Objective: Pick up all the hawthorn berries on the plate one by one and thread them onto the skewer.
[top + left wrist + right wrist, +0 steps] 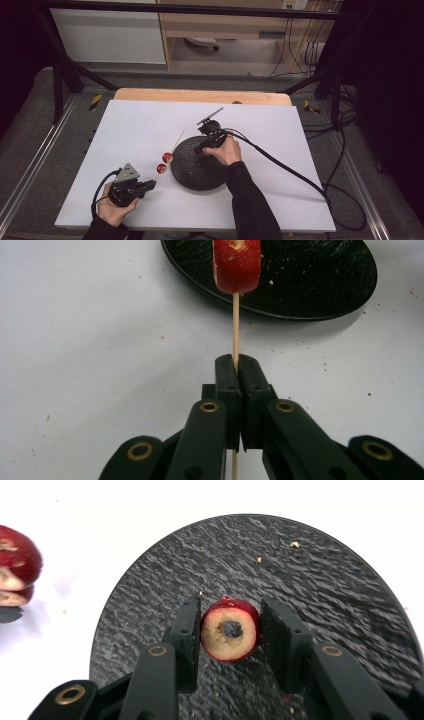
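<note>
On white table [280, 165] w/ wood far edge, grey floor around: left gripper [148, 185] fingers clenched on skewer [235, 325]; right gripper [230, 630] fingers grasp cored fruit slice [230, 630] over black plate [192, 172].

Plate [320, 580]: black, rough, stone-like grain. Skewer [235, 325]: pale wood. Fruit slice [230, 629]: glossy red skin. Table sheet [135, 125]: matt white.

Left gripper [150, 185], held low in the left hand [114, 207], jaws pressed together. Right gripper [198, 149], in the right hand [227, 150], points downward, jaws part-closed; forearm angled across the table.
</note>
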Tool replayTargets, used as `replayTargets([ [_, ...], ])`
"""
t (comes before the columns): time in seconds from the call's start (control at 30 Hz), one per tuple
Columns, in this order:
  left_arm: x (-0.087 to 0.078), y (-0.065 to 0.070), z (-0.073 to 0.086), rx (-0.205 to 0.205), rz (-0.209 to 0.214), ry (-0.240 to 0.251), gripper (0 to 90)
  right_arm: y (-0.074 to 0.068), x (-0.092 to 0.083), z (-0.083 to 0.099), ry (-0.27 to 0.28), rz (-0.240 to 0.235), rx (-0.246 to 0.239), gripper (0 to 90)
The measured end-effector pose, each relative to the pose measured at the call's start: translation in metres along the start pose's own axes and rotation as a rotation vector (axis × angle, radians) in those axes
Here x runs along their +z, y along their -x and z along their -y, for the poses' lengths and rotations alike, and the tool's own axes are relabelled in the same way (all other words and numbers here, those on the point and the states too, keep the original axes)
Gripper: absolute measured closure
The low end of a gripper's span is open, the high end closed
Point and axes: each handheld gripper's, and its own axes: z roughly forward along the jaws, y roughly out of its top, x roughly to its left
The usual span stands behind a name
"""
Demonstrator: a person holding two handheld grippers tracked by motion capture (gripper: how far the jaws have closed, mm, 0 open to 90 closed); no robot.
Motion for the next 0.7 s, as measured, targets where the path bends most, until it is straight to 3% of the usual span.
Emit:
replayTargets([
  [0.37, 0.0, 0.004, -0.002, 0.006, 0.002, 0.004, 88.4, 0.002, -0.032, 0.017, 0.122, -0.041, 0.043, 62.0],
  [0.7, 0.002, 0.009, -0.003, 0.008, 0.001, 0.008, 88.4, 0.003, -0.043, 0.044, 0.356, -0.145, 0.139, 62.0],
])
